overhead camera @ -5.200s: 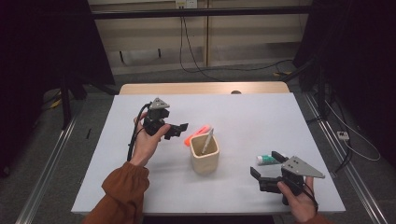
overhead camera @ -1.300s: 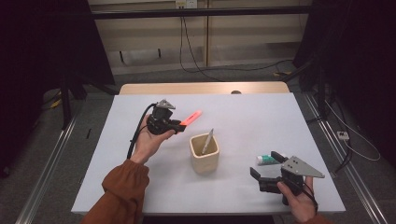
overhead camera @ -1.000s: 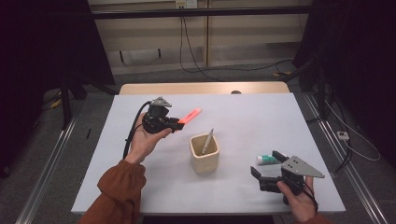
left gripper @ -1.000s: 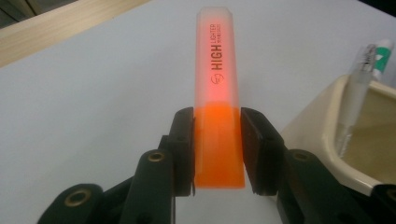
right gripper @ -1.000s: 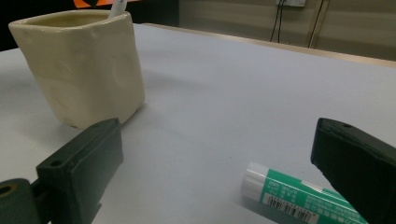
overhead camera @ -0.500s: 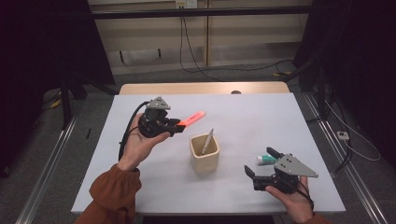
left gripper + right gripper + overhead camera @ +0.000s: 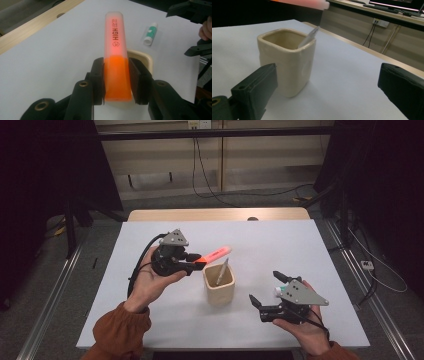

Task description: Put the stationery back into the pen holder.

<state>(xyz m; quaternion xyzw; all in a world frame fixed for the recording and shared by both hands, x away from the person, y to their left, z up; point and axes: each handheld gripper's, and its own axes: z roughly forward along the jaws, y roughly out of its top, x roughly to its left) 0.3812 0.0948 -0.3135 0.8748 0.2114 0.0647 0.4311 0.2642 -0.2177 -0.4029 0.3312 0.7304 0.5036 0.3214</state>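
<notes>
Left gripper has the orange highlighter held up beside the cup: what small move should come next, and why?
Probably carry the highlighter clear of the cup and lower it toward bare table. The left gripper clamps it in the air, out of the cup, while the right gripper stands open near a small tube.

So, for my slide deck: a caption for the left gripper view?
Left gripper clamps an orange highlighter above a cream cup.
</notes>
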